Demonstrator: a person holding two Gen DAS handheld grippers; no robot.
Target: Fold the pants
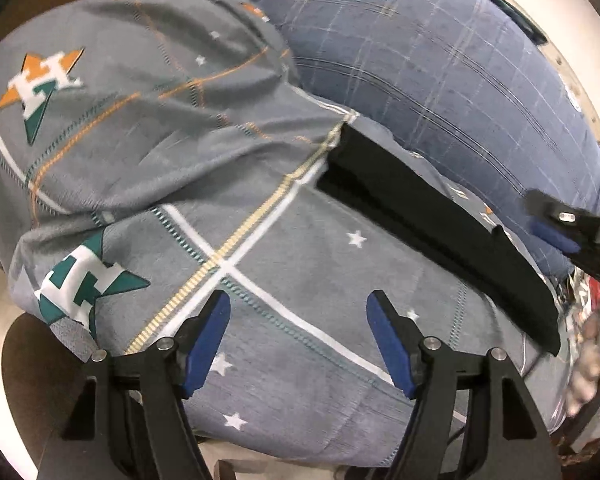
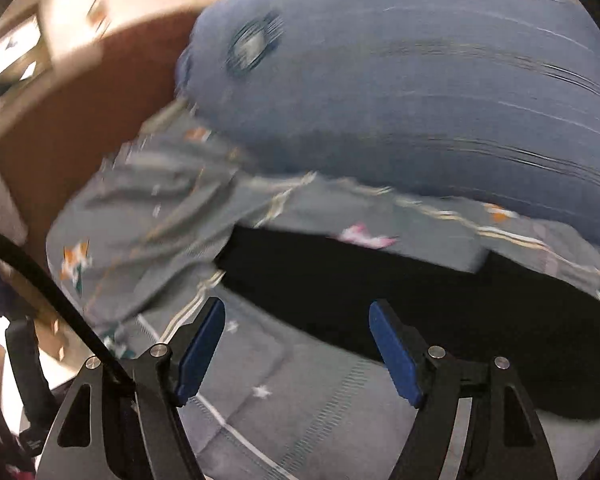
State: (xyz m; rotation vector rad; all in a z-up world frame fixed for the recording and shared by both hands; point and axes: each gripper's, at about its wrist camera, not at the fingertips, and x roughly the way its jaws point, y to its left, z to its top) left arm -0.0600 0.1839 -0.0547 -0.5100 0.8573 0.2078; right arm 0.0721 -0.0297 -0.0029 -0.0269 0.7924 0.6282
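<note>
While the left wrist view looked down over a bed, the left gripper (image 1: 298, 338) stood at the bottom centre with its blue pads (image 1: 206, 344) spread apart and nothing between them, only the grey bedsheet (image 1: 292, 264) with white stars and crossing stripes beneath. The black pants (image 1: 432, 236) lay as a long folded strip running from the middle of the frame toward the lower right. A blue plaid pillow (image 1: 440, 60) filled the upper right, and a second pillow in the grey star fabric (image 1: 120, 120) filled the upper left. At the right edge the right gripper (image 1: 556, 236) reached in, blurred, with a hand (image 1: 592, 368) below it. In the right wrist view, which was smeared by motion, the right gripper (image 2: 298, 346) sat at the bottom centre, jaws wide apart and empty. The pants (image 2: 440, 304) stretched as a dark band from the centre to the right edge, just beyond the fingertips. The blue pillow (image 2: 420, 80) filled the upper right.
</note>
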